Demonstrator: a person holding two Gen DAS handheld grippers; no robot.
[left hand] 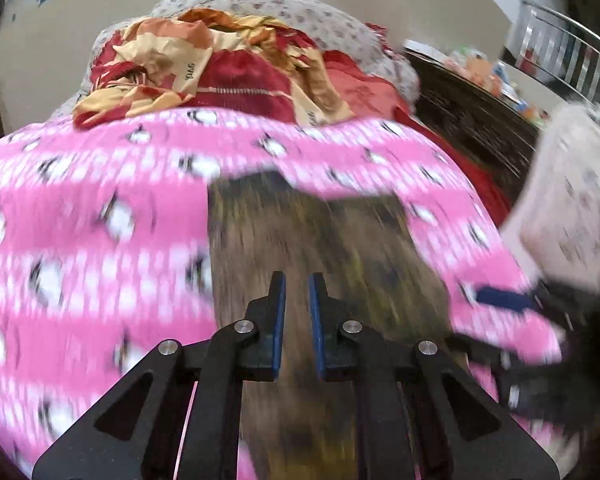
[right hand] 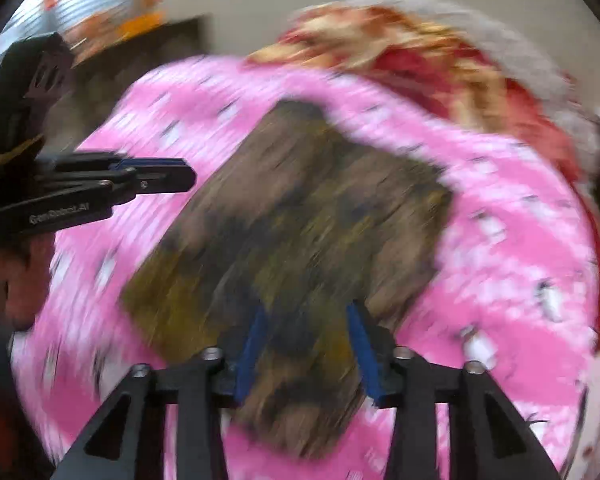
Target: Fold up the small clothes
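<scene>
A brown and olive patterned garment [left hand: 312, 240] lies flat on a pink blanket with penguin prints [left hand: 80, 220]. It also shows in the right wrist view [right hand: 300, 220], blurred by motion. My left gripper [left hand: 297, 282] hovers over the near part of the garment, its blue-padded jaws a narrow gap apart and nothing between them. From the right wrist view it [right hand: 180, 174] sits at the left, over the blanket beside the garment. My right gripper [right hand: 306, 312] is open over the garment's near edge, empty. It shows in the left wrist view [left hand: 500, 300] at the right, blurred.
A heap of red, orange and cream clothes [left hand: 220, 68] lies at the far end of the blanket, on a grey patterned sheet [left hand: 300, 8]. A dark cabinet with clutter [left hand: 468, 108] stands to the right. A pale cloth [left hand: 568, 200] hangs at the right edge.
</scene>
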